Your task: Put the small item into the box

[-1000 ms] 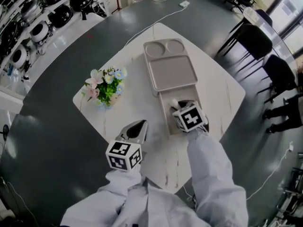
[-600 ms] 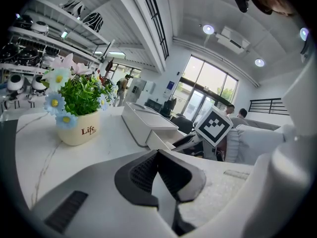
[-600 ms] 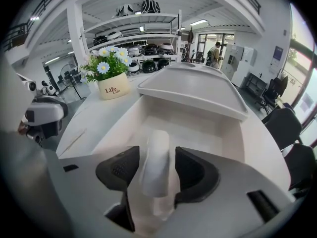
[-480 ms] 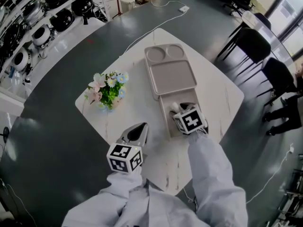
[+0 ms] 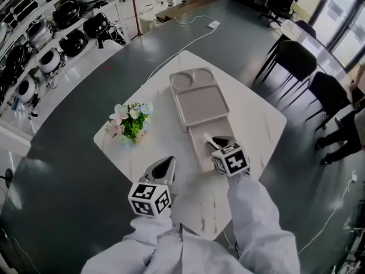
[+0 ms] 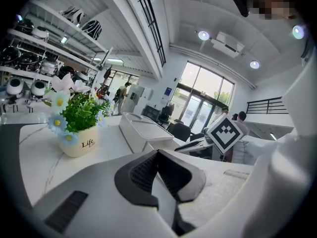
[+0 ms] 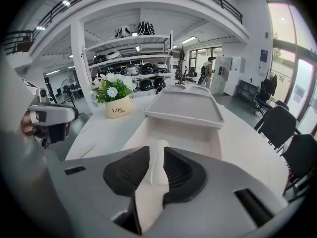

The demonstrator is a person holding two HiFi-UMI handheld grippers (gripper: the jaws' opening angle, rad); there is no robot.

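Observation:
A beige open box (image 5: 195,150) lies on the white table, its near compartment under my right gripper (image 5: 212,144). In the right gripper view a small white cylindrical item (image 7: 158,165) stands between the dark ribbed pads (image 7: 181,170). The right gripper's (image 7: 157,151) jaws are closing and both pads touch the item, just above the box's hollow (image 7: 173,133). My left gripper (image 5: 165,165) rests over the table to the box's left. Its jaws meet with nothing in them (image 6: 158,155).
The box's flat lid tray (image 5: 199,103) adjoins the open compartment on the far side. A pot of flowers (image 5: 132,123) stands at the table's left. Black chairs (image 5: 296,59) sit beyond the right edge, shelves of helmets at the far left.
The head view has shifted a little. My right gripper stays over the box's near end with the white item at its tips. The left gripper has hardly moved.

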